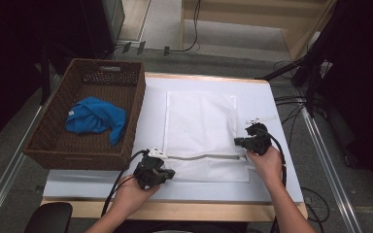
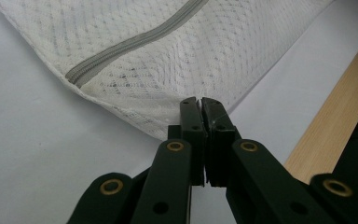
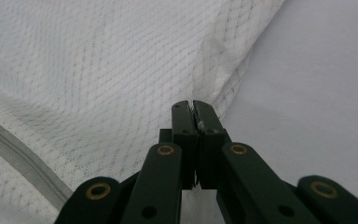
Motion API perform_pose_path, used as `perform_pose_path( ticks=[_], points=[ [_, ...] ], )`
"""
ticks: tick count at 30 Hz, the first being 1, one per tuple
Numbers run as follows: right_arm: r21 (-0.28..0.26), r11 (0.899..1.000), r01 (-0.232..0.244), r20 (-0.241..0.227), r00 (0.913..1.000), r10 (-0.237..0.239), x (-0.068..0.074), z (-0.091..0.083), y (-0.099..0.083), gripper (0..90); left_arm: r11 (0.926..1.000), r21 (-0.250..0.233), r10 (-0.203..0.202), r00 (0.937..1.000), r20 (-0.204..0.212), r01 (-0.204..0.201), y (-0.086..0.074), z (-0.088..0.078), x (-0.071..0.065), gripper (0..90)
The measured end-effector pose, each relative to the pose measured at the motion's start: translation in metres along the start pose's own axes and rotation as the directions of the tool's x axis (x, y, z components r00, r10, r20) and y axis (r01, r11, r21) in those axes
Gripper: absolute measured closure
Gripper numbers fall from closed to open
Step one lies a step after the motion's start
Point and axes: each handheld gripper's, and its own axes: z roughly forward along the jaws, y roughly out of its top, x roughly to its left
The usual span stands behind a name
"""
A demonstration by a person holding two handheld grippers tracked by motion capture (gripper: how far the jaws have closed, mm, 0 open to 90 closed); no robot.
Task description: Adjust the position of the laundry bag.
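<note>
1. Pinching nothing I could be sure of, my left gripper (image 1: 167, 171) sat with its jaws pressed together at the near left corner of the white mesh laundry bag (image 1: 201, 124); whether a fold of mesh was caught between them, I could not tell.
2. The bag lay flat on the white table (image 1: 281, 145), its grey zipper (image 1: 206, 157) closed.
3. My right gripper (image 1: 239, 141) was pressed shut at the bag's right edge, by the zipper's end.
4. The blue cloth (image 1: 96, 118) waited in the wicker basket (image 1: 73, 155), so opening and loading looked undone.
</note>
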Motion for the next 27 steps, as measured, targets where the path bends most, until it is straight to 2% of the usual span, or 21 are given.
perform_pose_path(
  ticks=[3, 6, 9, 13, 16, 17, 18, 21, 23, 27],
  points=[
    [0.0, 1.0, 0.003, -0.005, 1.0, -0.003, -0.002, 0.001, -0.001, 89.2, 1.0, -0.004, 0.0, 1.0, 0.002, 0.0, 0.0, 0.0, 0.0, 88.7],
    [-0.004, 1.0, 0.005, -0.006, 1.0, -0.005, -0.003, 0.001, -0.001, 88.6, 1.0, 0.004, 0.008, 0.9997, 0.023, -0.008, 0.0, 0.001, 0.003, 86.8],
    [-0.019, 1.0, 0.002, 0.002, 1.0, -0.002, -0.004, 0.0, -0.002, 84.4, 0.9997, -0.004, 0.025, 0.9987, 0.044, -0.025, 0.001, -0.002, 0.005, 79.7],
    [-0.052, 0.999, 0.003, 0.008, 1.0, -0.003, -0.006, -0.005, -0.005, 74.9, 0.998, -0.036, 0.054, 0.9973, 0.05, -0.052, 0.003, -0.008, 0.003, 71.7],
    [-0.08, 0.997, 0.005, -0.005, 1.0, -0.005, -0.007, -0.012, -0.008, 69.2, 0.995, -0.069, 0.076, 0.9952, 0.062, -0.072, 0.006, -0.011, 0.001, 64.7],
    [-0.093, 0.996, 0.013, -0.005, 0.9999, -0.013, -0.007, -0.014, -0.009, 67.3, 0.9941, -0.075, 0.083, 0.9947, 0.06, -0.079, 0.006, -0.012, 0.0, 58.7],
    [-0.096, 0.995, 0.017, -0.005, 0.9998, -0.018, -0.007, -0.015, -0.01, 66.4, 0.9935, -0.078, 0.087, 0.9945, 0.058, -0.083, 0.007, -0.013, 0.0, 58.7],
    [-0.089, 0.996, 0.005, 0.007, 1.0, -0.005, -0.006, -0.018, -0.011, 65.4, 0.9925, -0.073, 0.103, 0.9931, 0.055, -0.099, 0.009, -0.013, -0.002, 48.7],
    [-0.092, 0.996, 0.012, 0.009, 0.9999, -0.011, -0.006, -0.019, -0.011, 65.0, 0.9903, -0.079, 0.118, 0.992, 0.044, -0.114, 0.01, -0.015, -0.002, 47.1],
    [-0.099, 0.995, 0.013, 0.011, 0.9999, -0.012, -0.004, -0.022, -0.011, 63.5, 0.9893, -0.098, 0.116, 0.9902, 0.079, -0.108, 0.012, -0.018, 0.0, 42.4]
  ],
)
